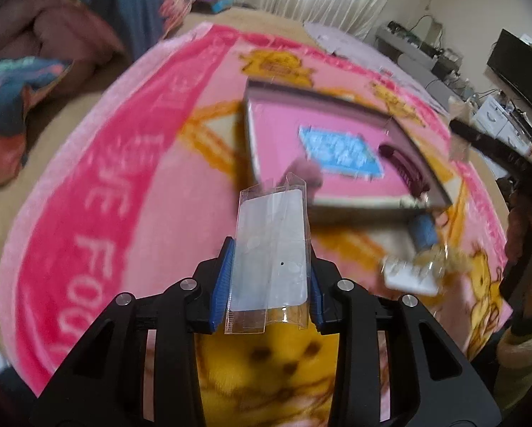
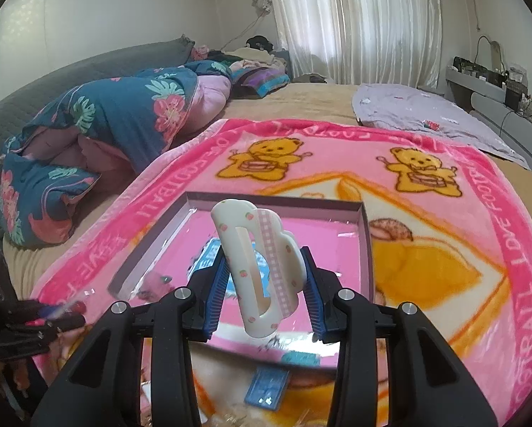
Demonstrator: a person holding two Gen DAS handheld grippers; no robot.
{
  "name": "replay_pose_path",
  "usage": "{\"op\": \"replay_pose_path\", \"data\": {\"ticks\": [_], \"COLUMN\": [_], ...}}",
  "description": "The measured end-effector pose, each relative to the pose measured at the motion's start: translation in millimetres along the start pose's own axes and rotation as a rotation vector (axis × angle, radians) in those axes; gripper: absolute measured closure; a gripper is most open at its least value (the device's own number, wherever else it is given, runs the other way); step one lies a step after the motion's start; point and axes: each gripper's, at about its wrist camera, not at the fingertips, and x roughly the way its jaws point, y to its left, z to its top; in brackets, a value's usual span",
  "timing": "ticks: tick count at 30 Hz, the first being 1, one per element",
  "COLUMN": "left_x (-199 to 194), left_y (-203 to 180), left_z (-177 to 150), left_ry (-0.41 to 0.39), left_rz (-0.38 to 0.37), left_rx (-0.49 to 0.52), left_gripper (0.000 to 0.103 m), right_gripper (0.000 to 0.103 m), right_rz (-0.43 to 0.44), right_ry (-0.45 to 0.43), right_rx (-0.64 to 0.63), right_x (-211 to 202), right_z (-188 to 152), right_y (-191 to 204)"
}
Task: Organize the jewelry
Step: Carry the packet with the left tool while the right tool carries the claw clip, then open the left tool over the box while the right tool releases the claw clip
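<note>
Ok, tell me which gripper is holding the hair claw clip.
The right gripper holds it: a cream hair claw clip with a pink checked stripe. The left gripper grips a clear plastic packet instead.

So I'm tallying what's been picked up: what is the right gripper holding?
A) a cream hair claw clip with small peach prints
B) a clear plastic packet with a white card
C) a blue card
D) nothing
A: in the right wrist view the right gripper is closed on a cream hair claw clip.

right hand-held gripper (image 2: pixel 266 288) clamps a cream hair claw clip (image 2: pixel 257 270) above the pink tray (image 2: pixel 152 245).
</note>
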Motion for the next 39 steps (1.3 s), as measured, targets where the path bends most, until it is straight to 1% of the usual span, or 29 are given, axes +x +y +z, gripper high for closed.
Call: {"op": "replay_pose_path", "data": {"ticks": [5,10,13,19,25,30,35,37,39], "left_x": [7.3,28.1,49.2,90.6,114.8,119.3,117.8,115.7,113.6], "left_y": [-21.0,-42.0,-57.2,-78.2,-83.7,-85.1,-80.6,-80.3,-80.3], "left_z": [37.2,59.3,67.9,69.2,67.5,67.9,64.8,64.0,62.8], "left_ry": [-0.047,-0.044,-0.024,0.041,0.095,0.102,0.107,0.106,0.104], "left_rz": [-0.003,-0.012,-0.016,-0.021,-0.021,-0.012,-0.014,-0.014,-0.014], "left_rx": [0.049,0.08,0.105,0.138,0.153,0.161,0.151,0.152,0.152], "left_gripper": [0.075,0.075,0.075,0.074,0.073,0.072,0.069,0.066,0.066], "right_gripper": [0.065,0.065,0.065,0.065,0.065,0.065,0.065,0.064,0.064], "right_rz": [-0.001,0.005,0.001,0.006,0.008,0.02,0.023,0.024,0.024], "right_ry": [0.013,0.058,0.091,0.165,0.197,0.205,0.21,0.209,0.21], "right_rx": [-0.009,0.004,0.013,0.017,0.013,0.013,0.018,0.019,0.02], "right_x": [12.8,32.2,41.8,60.2,66.6,68.9,70.4,70.5,70.5], "right_z": [4.6,-1.2,-7.0,-21.1,-29.2,-31.0,-31.8,-32.4,-31.9], "right_y": [-10.0,-24.0,-31.3,-41.5,-43.3,-42.4,-42.6,-42.4,-42.0]}}
